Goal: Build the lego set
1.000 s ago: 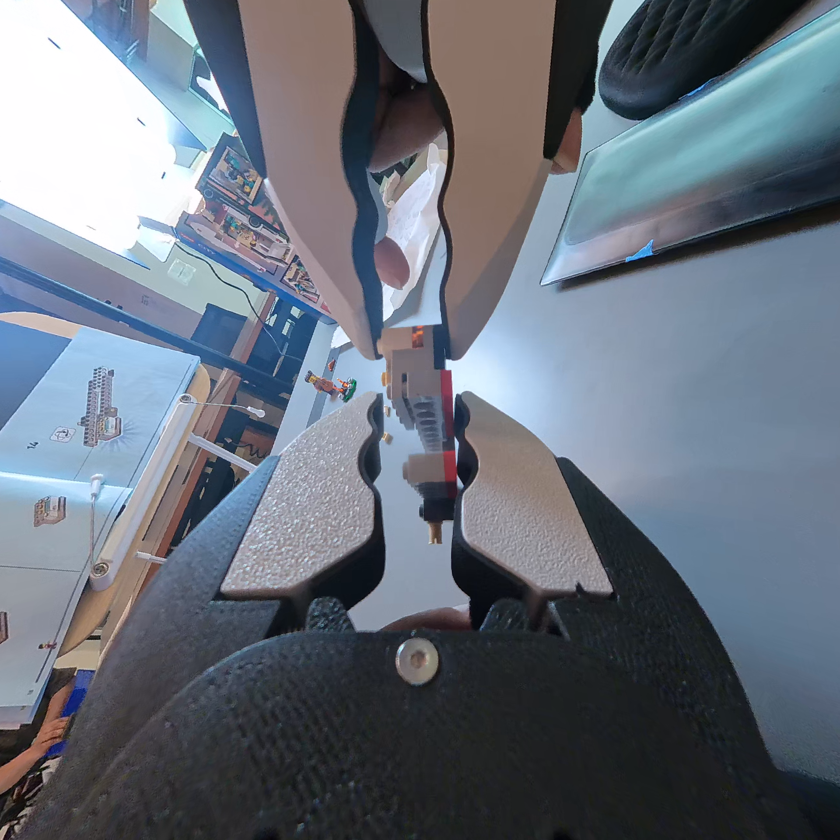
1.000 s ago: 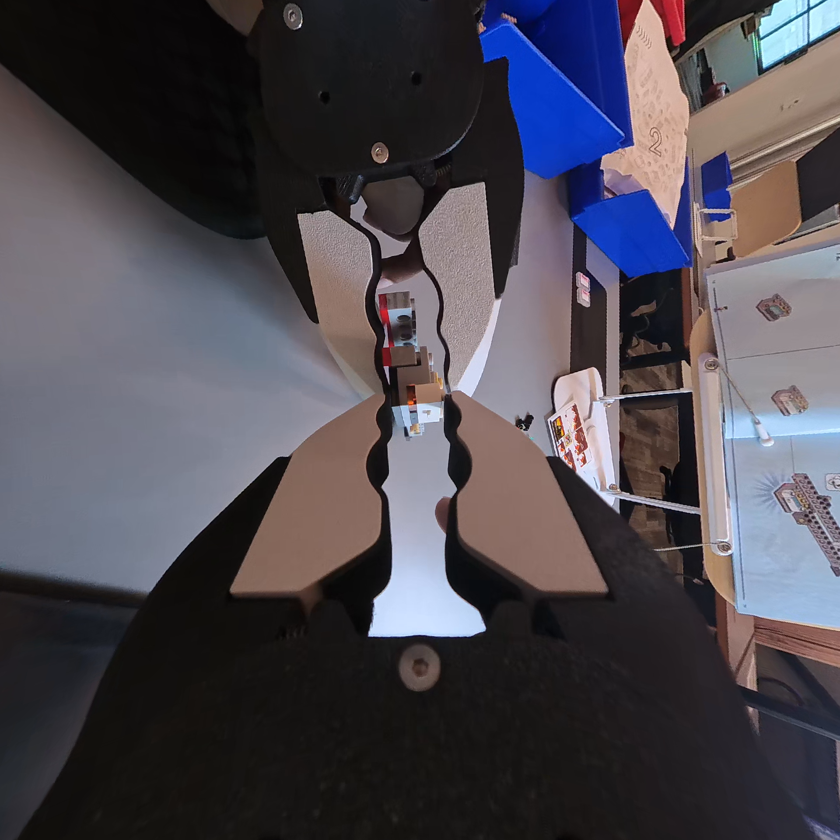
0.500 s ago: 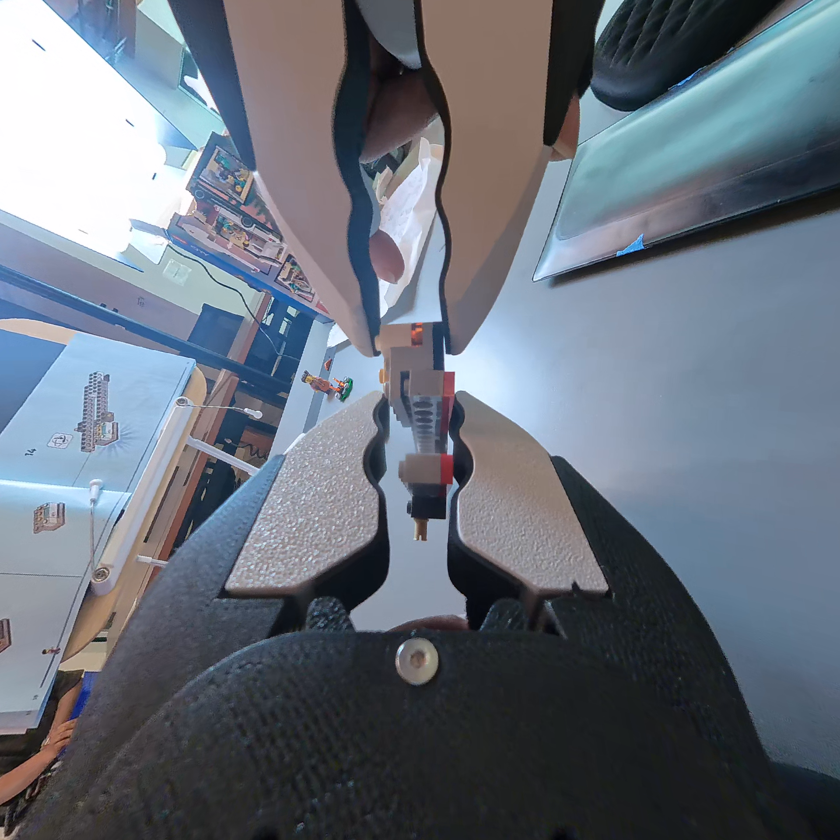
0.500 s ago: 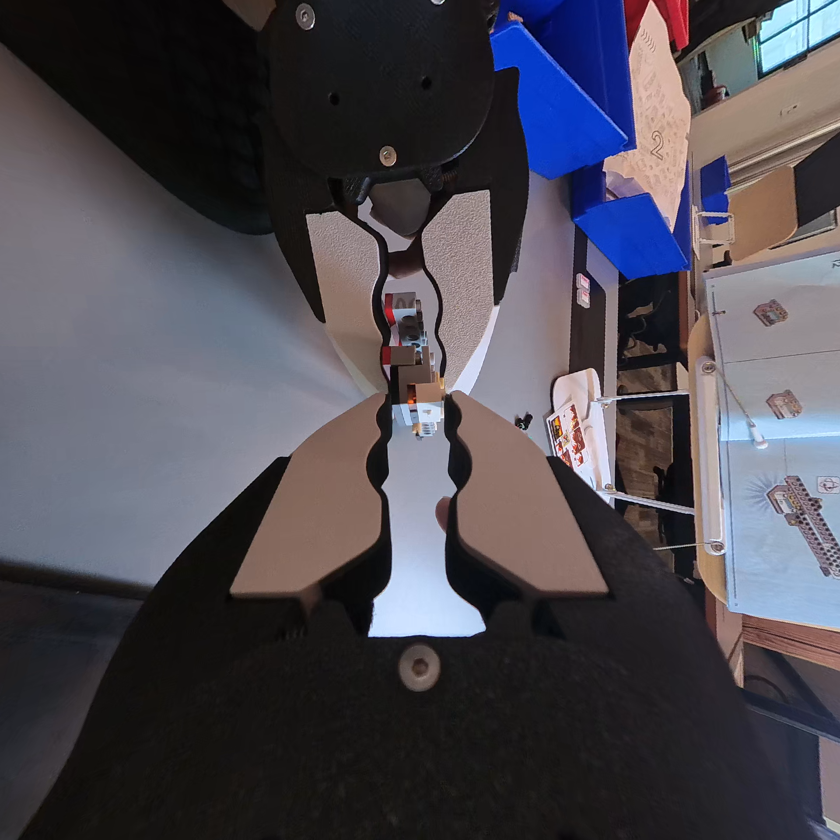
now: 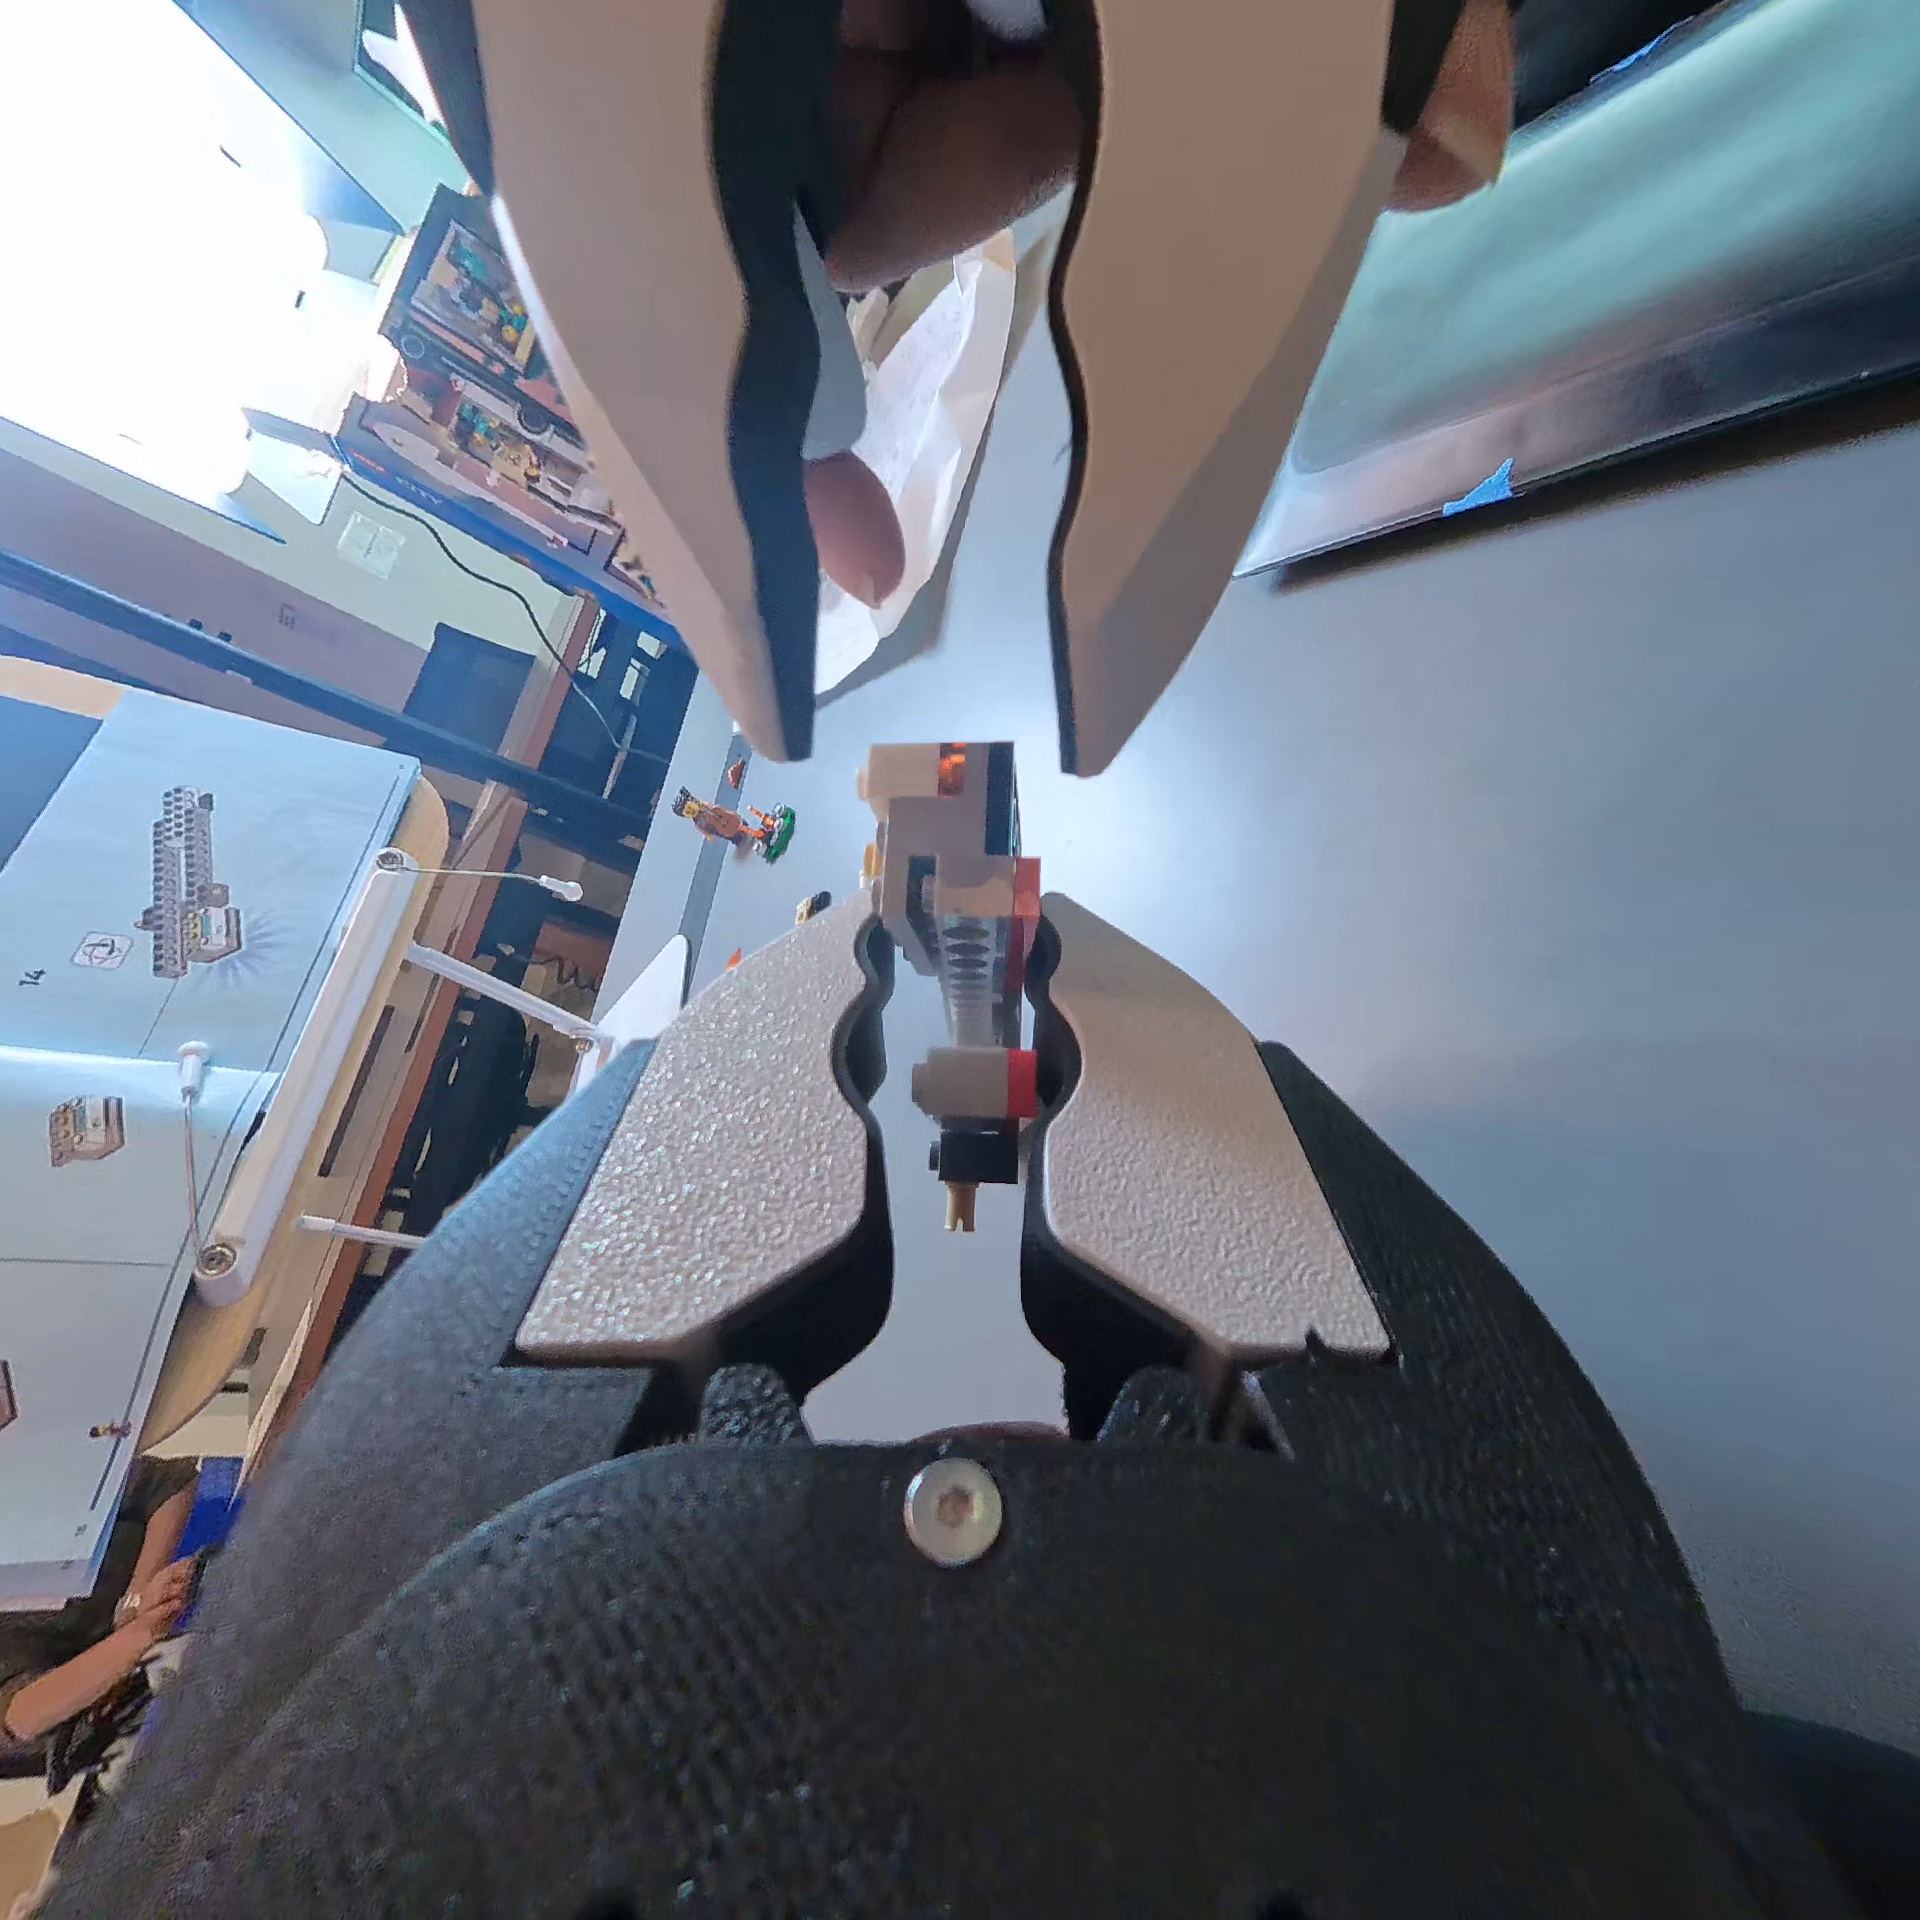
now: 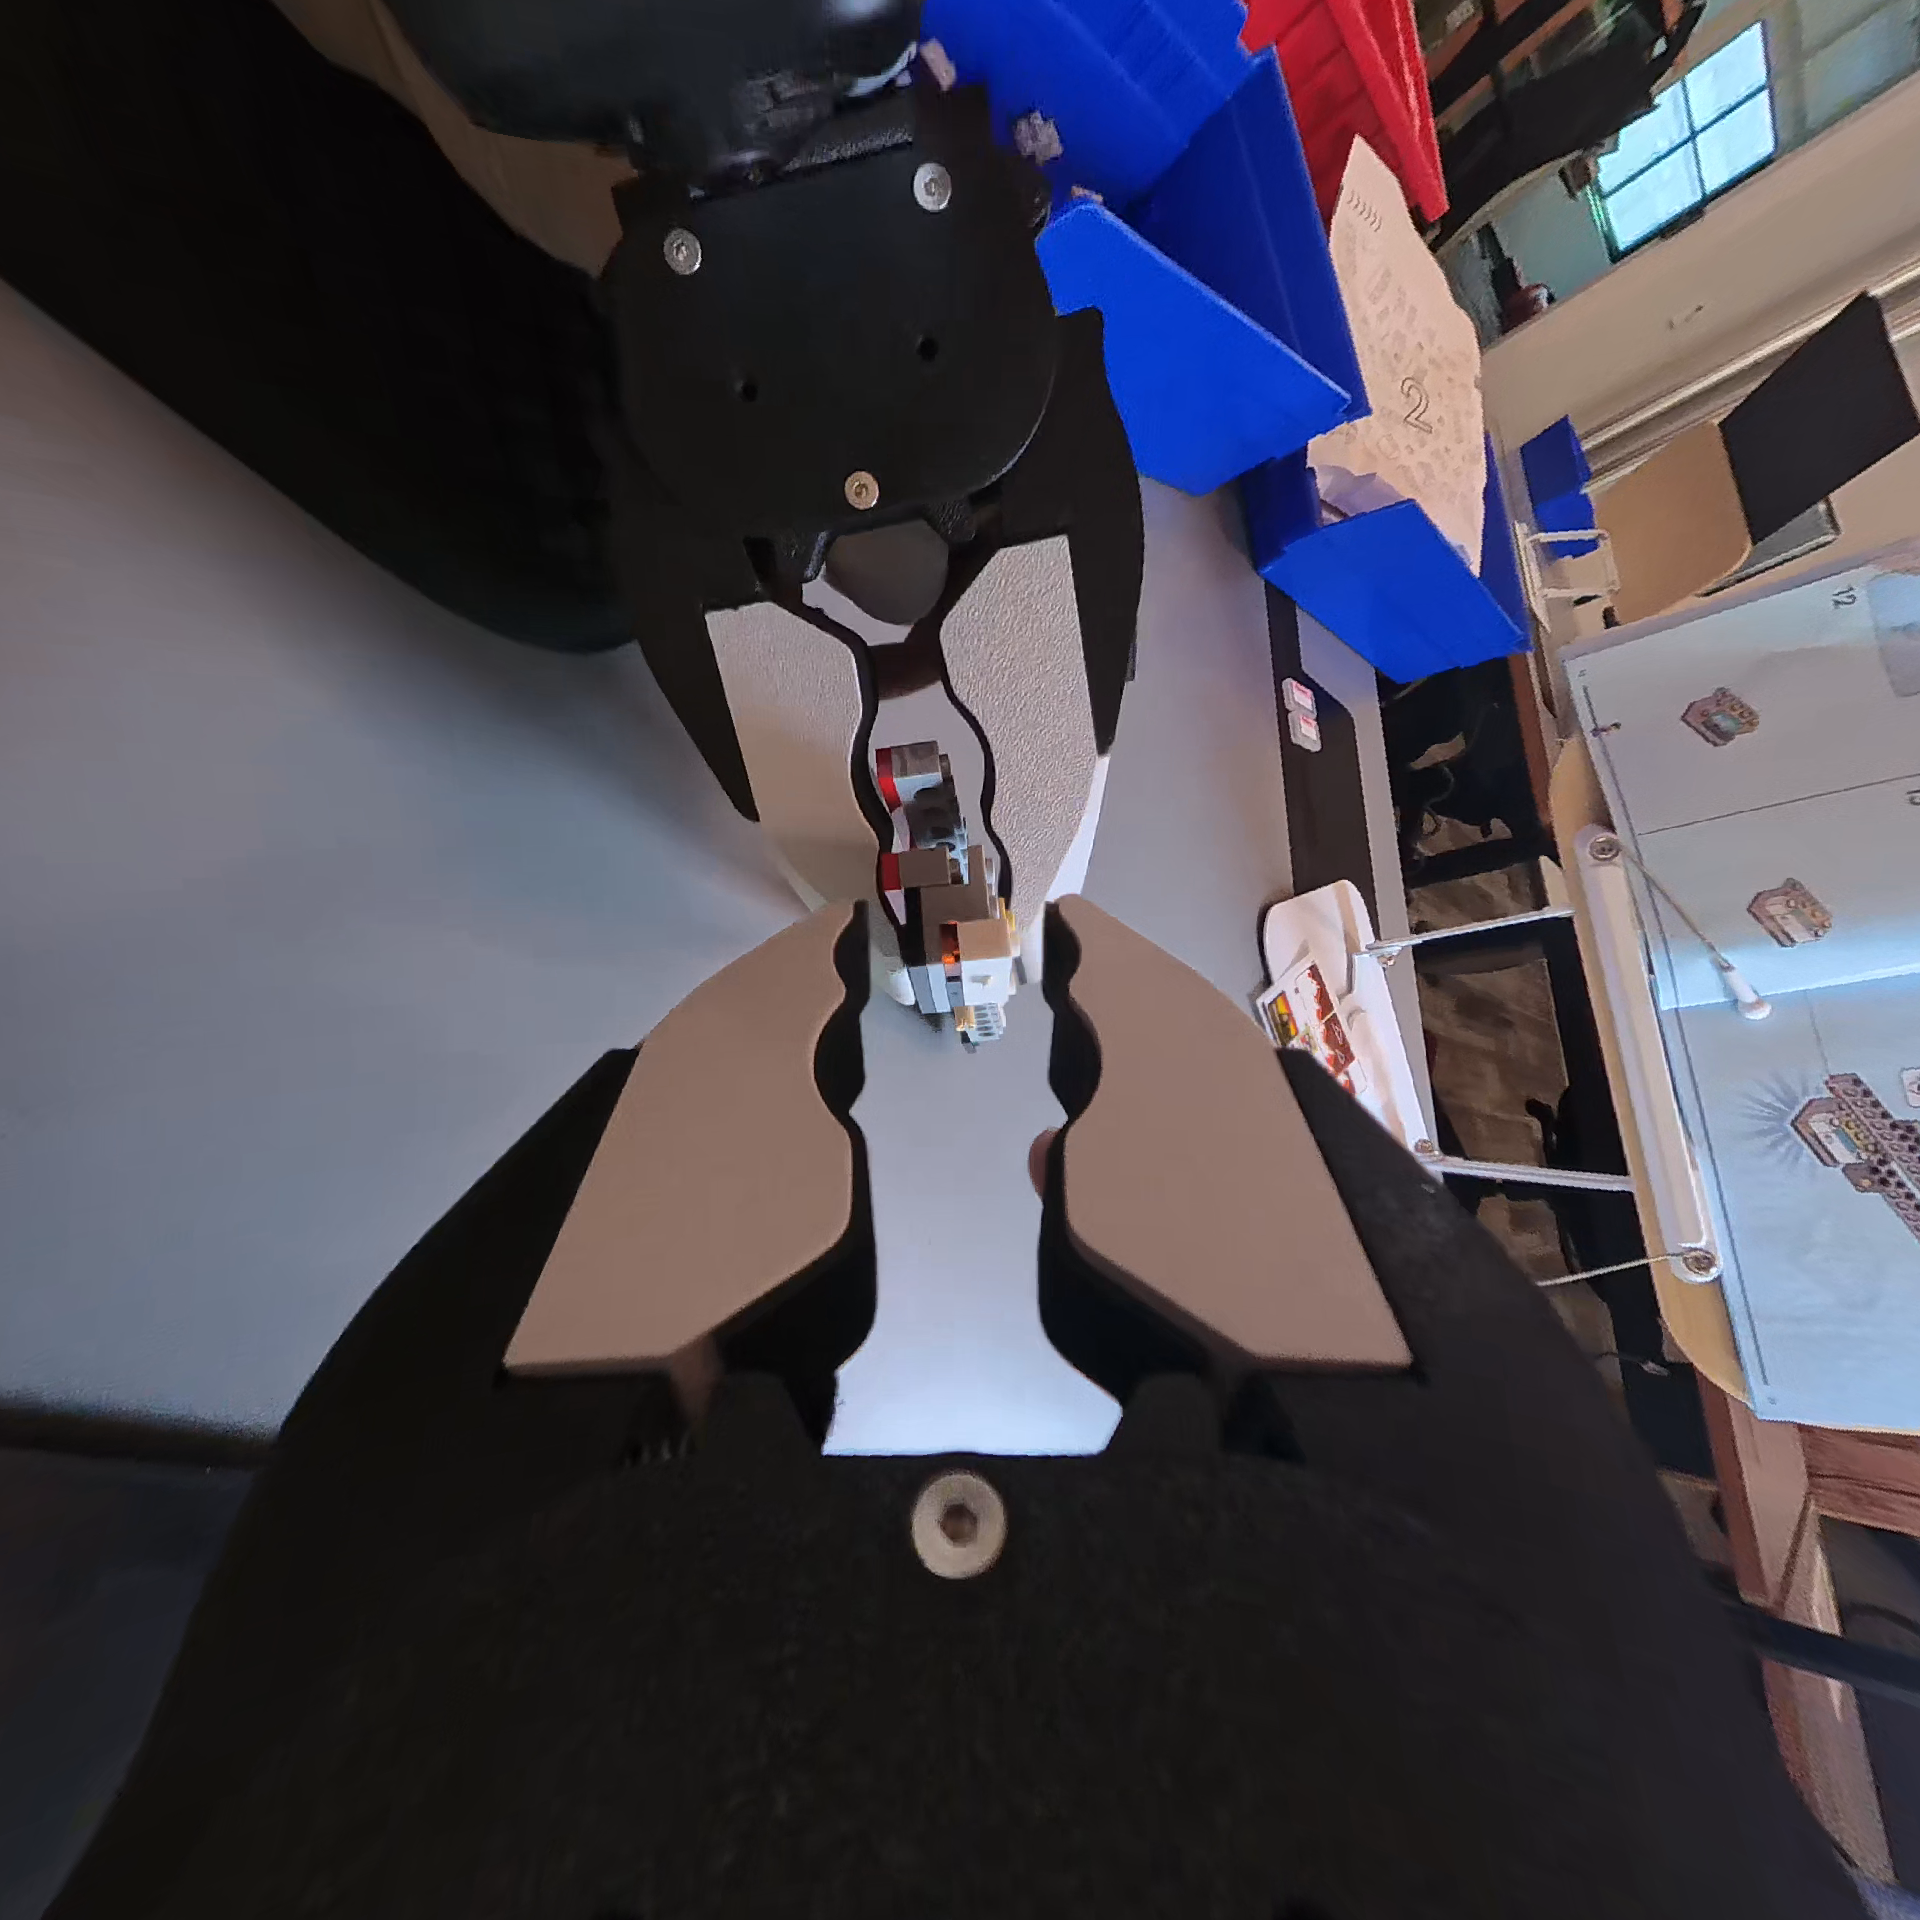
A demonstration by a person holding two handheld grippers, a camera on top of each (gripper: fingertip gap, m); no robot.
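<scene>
Left gripper [image 5: 956, 925] pinching the lego assembly [image 5: 956, 966], lower centre of the left wrist view; narrow tan, red and grey stack clamped at its midsection between the textured fingers [image 5: 727, 1122], held clear of the grey tabletop [image 5: 1507, 935]. Small tan peg protruding from the near end, unsupported.

Right gripper [image 6: 954, 920] spread, fingertips standing either side of the assembly's far end, gaps visible on both sides, no contact seen. Same arrangement confirmed in the left wrist view: right gripper entering from the top of frame, tips just beside the orange-and-tan end block, not touching.

Loose small pieces [image 5: 743, 821] on the tabletop, centre left, well apart from the work. Instruction booklet [image 5: 156, 987] propped at left edge. Blue bins [image 6: 1195, 312] upper right of the right wrist view.

Risks, as judged:
- Grip on one narrow section only; any twist or side load from the right gripper closing off-centre likely to pivot or snap the stack at a stud joint.
- End blocks overhang the grip; closing pressure there liable to shear them off.
- Dropped parts likely to scatter among the loose pieces.
</scene>
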